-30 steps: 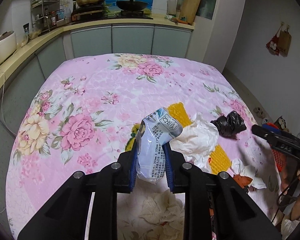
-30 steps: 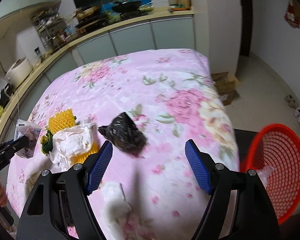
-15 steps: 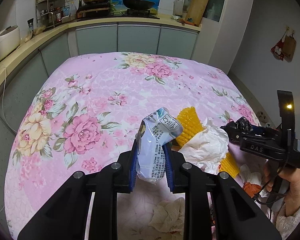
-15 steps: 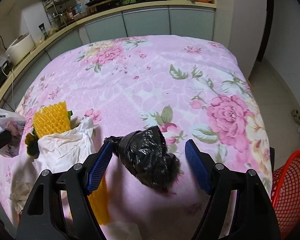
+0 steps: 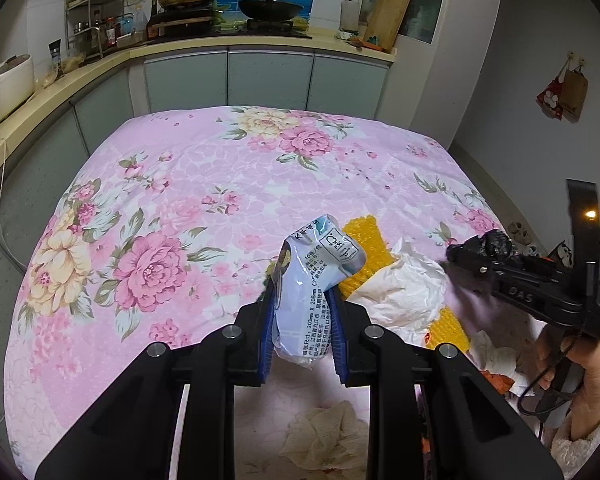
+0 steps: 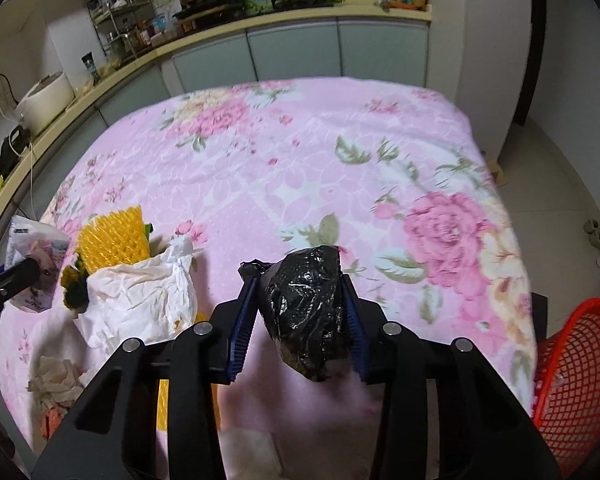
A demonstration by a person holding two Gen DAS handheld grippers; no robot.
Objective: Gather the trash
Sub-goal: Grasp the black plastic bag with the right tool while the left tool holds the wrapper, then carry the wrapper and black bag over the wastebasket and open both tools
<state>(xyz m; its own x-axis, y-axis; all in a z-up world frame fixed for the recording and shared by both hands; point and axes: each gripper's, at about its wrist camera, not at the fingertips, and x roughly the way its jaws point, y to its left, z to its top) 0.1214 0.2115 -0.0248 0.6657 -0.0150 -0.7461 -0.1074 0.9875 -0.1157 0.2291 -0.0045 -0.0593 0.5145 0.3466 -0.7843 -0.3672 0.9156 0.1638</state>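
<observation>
Left gripper: jaws clenched on white-blue wrapper, held above floral bedspread. Right gripper: jaws have just been closing, now clamped around black bag just above bedspread. Yellow foam net and white paper lie between grippers. Red basket off bed's right edge.

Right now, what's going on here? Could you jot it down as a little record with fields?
Setting: table under a pink floral cloth in a kitchen
Left gripper: shut on a white tissue packet
Right gripper: jaws just closed onto a crumpled black plastic bag
Left on the cloth: yellow foam netting, crumpled white paper, used tissues
Bin: red mesh basket on the floor, beside the table's right edge
</observation>
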